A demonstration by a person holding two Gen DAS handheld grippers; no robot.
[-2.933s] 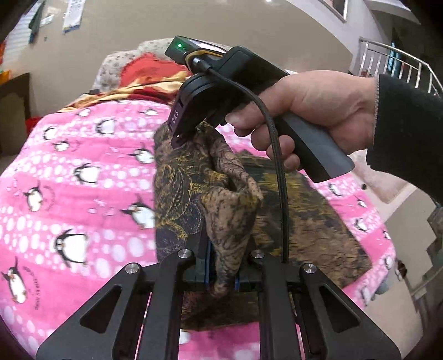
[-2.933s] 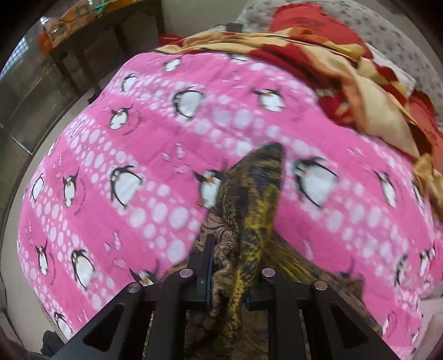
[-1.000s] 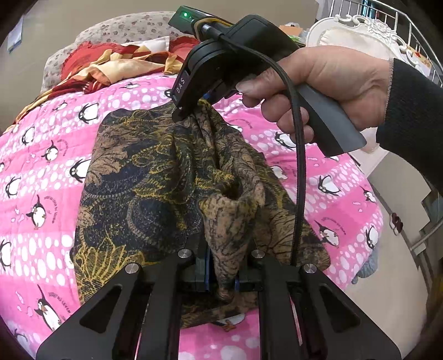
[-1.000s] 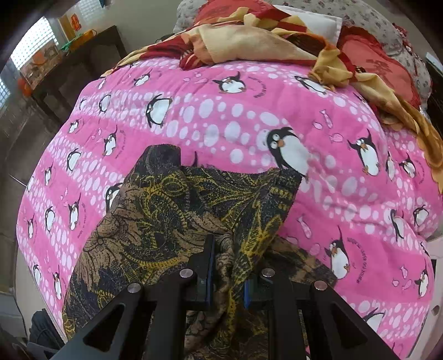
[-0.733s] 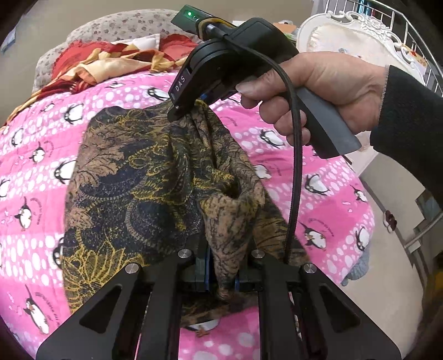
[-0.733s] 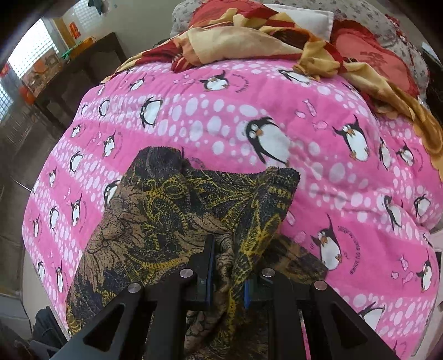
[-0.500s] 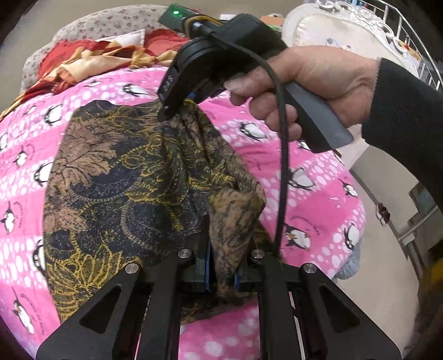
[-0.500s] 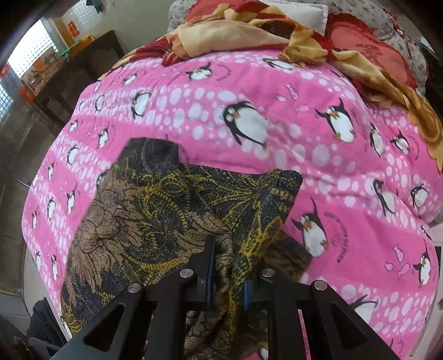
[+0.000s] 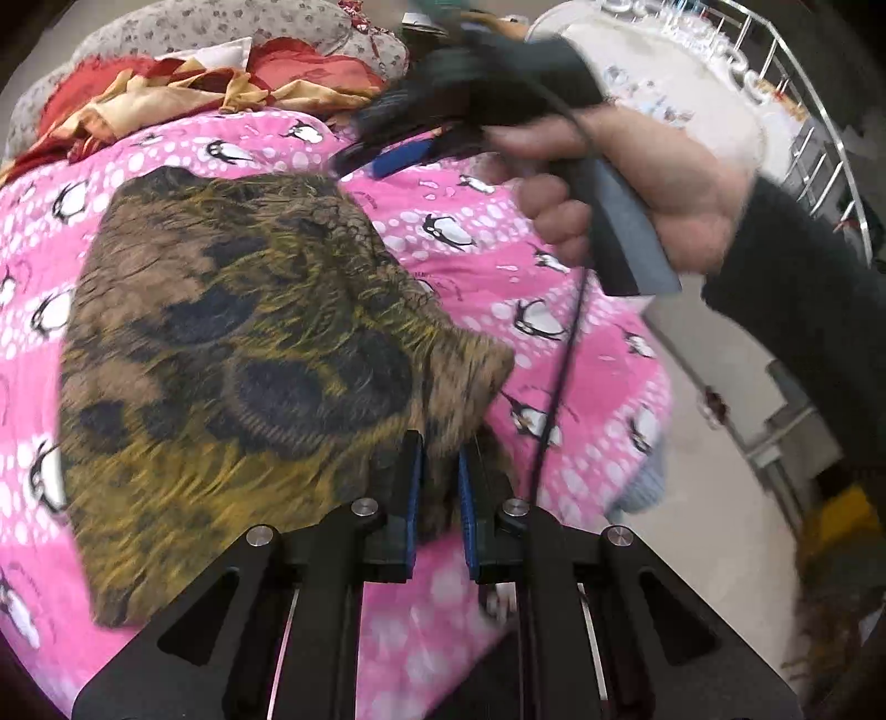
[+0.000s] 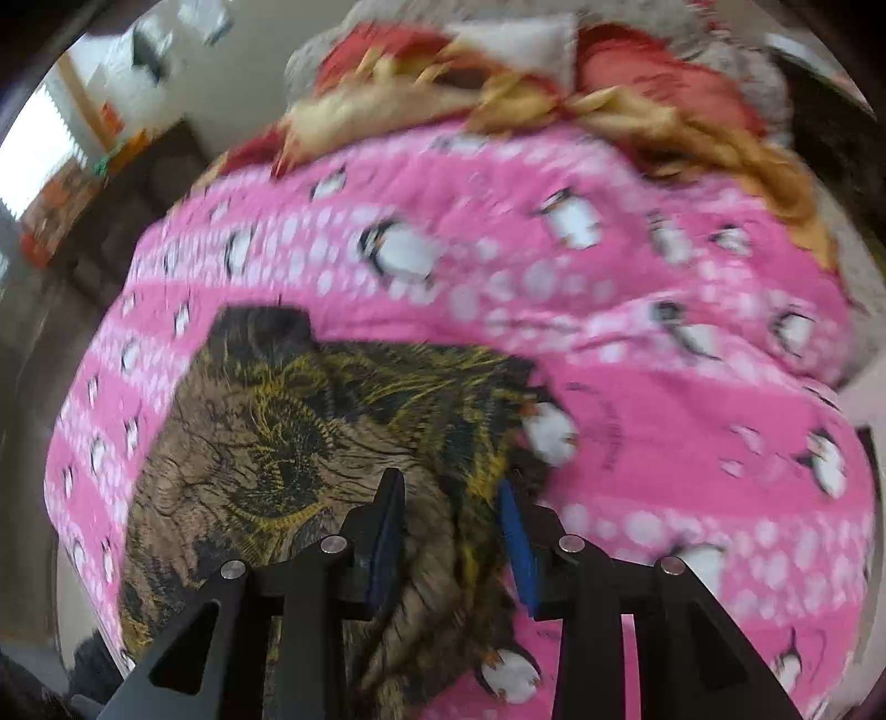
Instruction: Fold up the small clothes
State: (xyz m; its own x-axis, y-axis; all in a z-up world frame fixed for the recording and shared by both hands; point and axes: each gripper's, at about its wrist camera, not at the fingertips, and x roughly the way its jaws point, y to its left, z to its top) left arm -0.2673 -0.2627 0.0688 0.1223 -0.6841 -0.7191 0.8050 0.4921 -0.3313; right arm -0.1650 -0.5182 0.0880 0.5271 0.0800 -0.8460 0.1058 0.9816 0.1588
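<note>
A brown, black and yellow patterned cloth point(image 9: 232, 343) lies spread on the pink penguin blanket point(image 9: 454, 221). It also shows in the right wrist view point(image 10: 310, 437). My left gripper point(image 9: 440, 482) has its jaws slightly parted with a bunched corner of the cloth still between them. My right gripper point(image 10: 451, 498) is open, with cloth lying loosely in the gap. In the left wrist view the right gripper point(image 9: 387, 149) hangs above the cloth's far edge, open and clear of the fabric. Both views are motion-blurred.
A red and yellow crumpled blanket point(image 10: 498, 83) and a floral pillow point(image 9: 166, 27) lie at the bed's far end. A white chair back point(image 9: 664, 72) and metal railing point(image 9: 803, 83) stand right of the bed. The bed edge point(image 9: 637, 443) drops off at right.
The right gripper has opened and lifted off the cloth's far corner. The left jaws have parted slightly. The cloth now lies flatter on the blanket.
</note>
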